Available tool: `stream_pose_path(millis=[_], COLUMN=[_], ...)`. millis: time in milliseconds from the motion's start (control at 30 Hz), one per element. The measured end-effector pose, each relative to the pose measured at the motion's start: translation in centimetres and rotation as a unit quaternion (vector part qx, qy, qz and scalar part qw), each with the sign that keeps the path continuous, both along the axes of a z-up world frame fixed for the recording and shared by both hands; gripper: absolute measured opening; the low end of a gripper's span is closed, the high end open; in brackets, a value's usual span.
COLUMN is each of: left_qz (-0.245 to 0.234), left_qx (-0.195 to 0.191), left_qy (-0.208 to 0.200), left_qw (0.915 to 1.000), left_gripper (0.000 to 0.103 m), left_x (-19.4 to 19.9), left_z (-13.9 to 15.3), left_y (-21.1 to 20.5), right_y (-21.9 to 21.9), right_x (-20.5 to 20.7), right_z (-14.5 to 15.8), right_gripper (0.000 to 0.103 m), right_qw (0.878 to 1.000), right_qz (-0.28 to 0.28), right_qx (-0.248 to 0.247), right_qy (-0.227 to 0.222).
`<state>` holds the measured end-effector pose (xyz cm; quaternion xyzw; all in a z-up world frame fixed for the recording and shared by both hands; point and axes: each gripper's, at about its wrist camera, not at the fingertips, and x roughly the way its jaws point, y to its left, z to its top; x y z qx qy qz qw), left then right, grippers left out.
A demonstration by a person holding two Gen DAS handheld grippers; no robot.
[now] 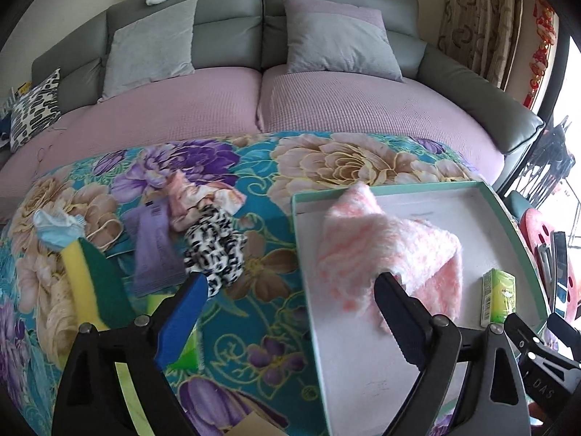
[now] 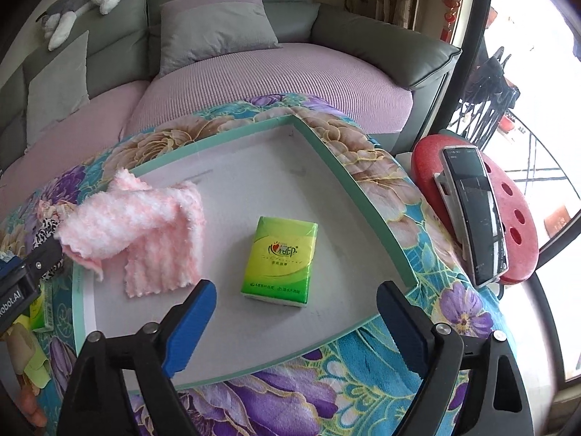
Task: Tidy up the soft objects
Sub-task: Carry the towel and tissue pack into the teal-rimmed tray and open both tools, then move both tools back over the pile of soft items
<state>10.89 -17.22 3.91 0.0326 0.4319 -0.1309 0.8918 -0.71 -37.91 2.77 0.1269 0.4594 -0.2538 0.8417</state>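
Left wrist view, contents by size, largest first.

Floral blanket (image 1: 254,189): teal with purple and cream blooms, spread over the work surface in front of a grey sofa (image 1: 232,11). Bears everything below.

Shallow tray (image 1: 486,196): mint-green rim, white floor, at right on the blanket. Likely the collecting place.

Pink fluffy cloth (image 1: 392,250): lying in the tray, one end draped up over the far rim, near end crumpled. Judged very light, limp, non-slippery; pile likely to snag on the serrated pads. Best pinched at a folded ridge, not a single loose edge.

Yellow-green sponge (image 1: 90,276): on the blanket, left. Judged light, springy, compressible; best taken across the short sides.

Purple cloth (image 1: 152,250): flat beside the sponge. Thin, limp; needs a pinched-up fold.

Leopard-print fabric item (image 1: 214,250), bunched, touching the purple cloth; pink patterned fabric (image 1: 196,196) just behind it. Soft, easily gripped anywhere on the bunch.

Blue face mask (image 1: 58,229): crumpled, near the sponge's far end. Featherlight.

Green tissue pack (image 2: 279,258): in the tray, well seen from the right wrist. Light, squashy, slick wrapper; take across the narrow width, gently.

Left gripper (image 1: 290,298): fingers spread wide, empty, straddling the tray's left rim.

Right gripper (image 2: 296,309): fingers spread wide, empty, above the tray's near edge, tissue pack just ahead.
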Motion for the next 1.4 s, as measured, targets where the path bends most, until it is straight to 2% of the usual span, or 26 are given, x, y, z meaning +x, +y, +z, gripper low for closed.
stream_pose_path(millis=[267, 500, 767, 1000, 1200, 1400], left_qz=[0.032, 0.107, 0.2, 0.268, 0.286, 0.275], left_qx=[-0.004, 0.008, 0.016, 0.008, -0.002, -0.01], left_qy=[-0.024, -0.035, -0.043, -0.025, 0.004, 0.032], left_qw=[0.9992, 0.9936, 0.9787, 0.9631, 0.9582, 0.9608], left_gripper=[0.094, 0.094, 0.094, 0.094, 0.094, 0.094], left_x=[-2.2, -3.0, -3.9, -4.6, -5.4, -6.1], left_z=[1.4, 2.4, 3.2, 2.3, 0.7, -0.9], left_y=[3.8, 9.9, 18.7, 24.8, 27.0, 27.4], right_y=[2.2, 5.5, 10.5, 15.3, 19.1, 23.3], right_x=[0.0, 1.1, 2.6, 3.5, 4.3, 4.2], right_z=[1.3, 2.2, 2.4, 2.7, 2.2, 1.7], right_gripper=[0.092, 0.092, 0.092, 0.092, 0.092, 0.092], right_qw=[0.999, 0.997, 0.991, 0.982, 0.973, 0.959], right_qz=[0.031, 0.069, 0.119, 0.172, 0.221, 0.274], right_qx=[-0.012, 0.013, 0.028, 0.032, 0.039, 0.041], right_qy=[-0.007, -0.04, -0.056, -0.064, -0.062, -0.058])
